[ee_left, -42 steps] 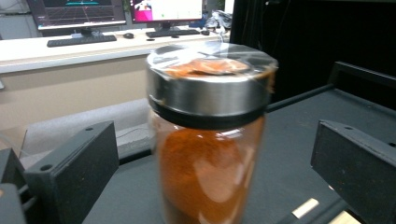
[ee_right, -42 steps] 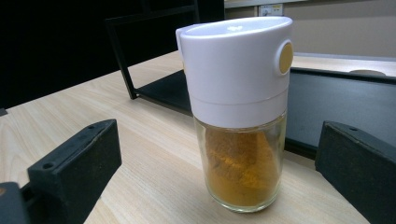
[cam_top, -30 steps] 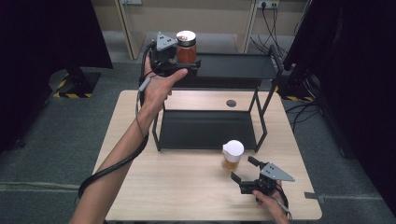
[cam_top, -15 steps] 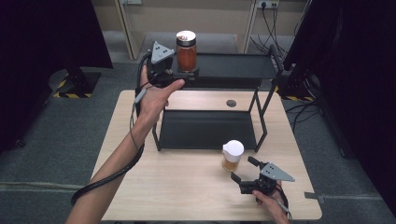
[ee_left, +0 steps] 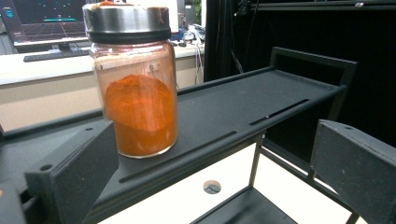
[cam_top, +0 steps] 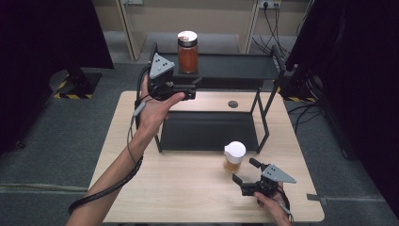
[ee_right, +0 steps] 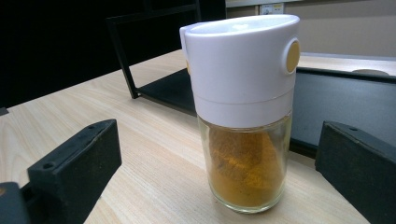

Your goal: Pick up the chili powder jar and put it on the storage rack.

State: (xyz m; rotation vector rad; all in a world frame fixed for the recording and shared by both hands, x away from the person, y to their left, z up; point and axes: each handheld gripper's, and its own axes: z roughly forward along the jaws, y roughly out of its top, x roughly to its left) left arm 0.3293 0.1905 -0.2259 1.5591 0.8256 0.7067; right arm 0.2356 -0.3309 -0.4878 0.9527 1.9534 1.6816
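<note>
Both grippers are released: the left gripper [cam_top: 190,88] hangs with jaws spread just short of the black shelf rack [cam_top: 244,66], the right gripper [cam_top: 243,172] low over the wooden table [cam_top: 188,188]. On the rack's top shelf stands a steel-lidded jar [ee_left: 133,79] of orange powder (upright, apart from the jaws). A white-capped shaker [ee_right: 243,107] stands on the table before the right jaws.

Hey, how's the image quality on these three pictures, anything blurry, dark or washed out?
High view: soft overall, dark at both sides, wooden table evenly lit. Left gripper view: red-powder jar fairly sharp, the background monitor and desk bright and hazy, the near black jaws slightly soft. Right gripper view: white-capped shaker crisp with mild glare on its cap, far rack blurred and dim.
</note>
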